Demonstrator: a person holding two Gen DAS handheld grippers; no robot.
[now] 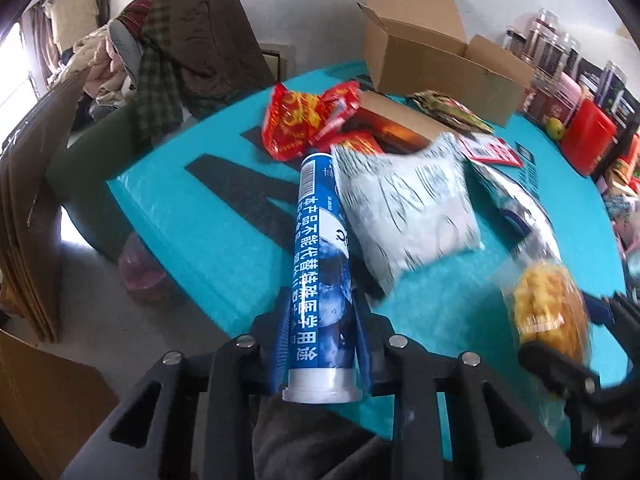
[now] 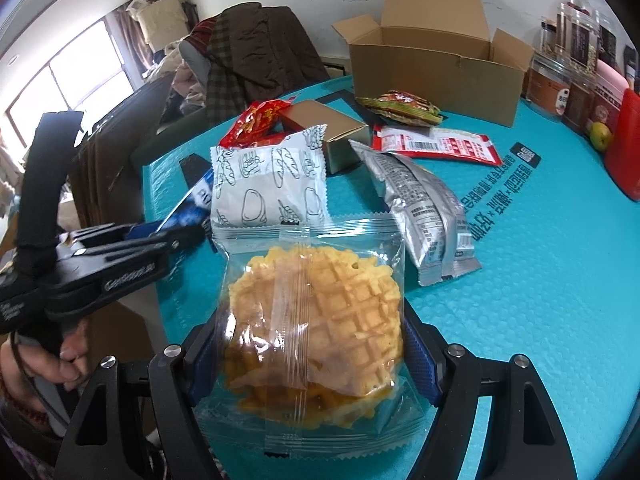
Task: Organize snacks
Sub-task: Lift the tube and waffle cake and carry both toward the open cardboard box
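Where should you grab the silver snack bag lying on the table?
Judging by its pose, grip the silver snack bag across its narrow middle, coming from above. It lies flat and long on the teal table, so fingers can close on its two long edges; the crimped ends look thin and slippery.

Light: daylight, bright, from window (image 2: pixel 68 88) at left; panes blown out white.
Glare: sheen on clear waffle bag (image 2: pixel 312 320) and silver packet (image 2: pixel 424 216).
Blur: left view smeared w/ motion at right side, esp. white bread bag (image 1: pixel 408 208); right view sharp.
Distortion: strong fisheye, edges curved, corners black.
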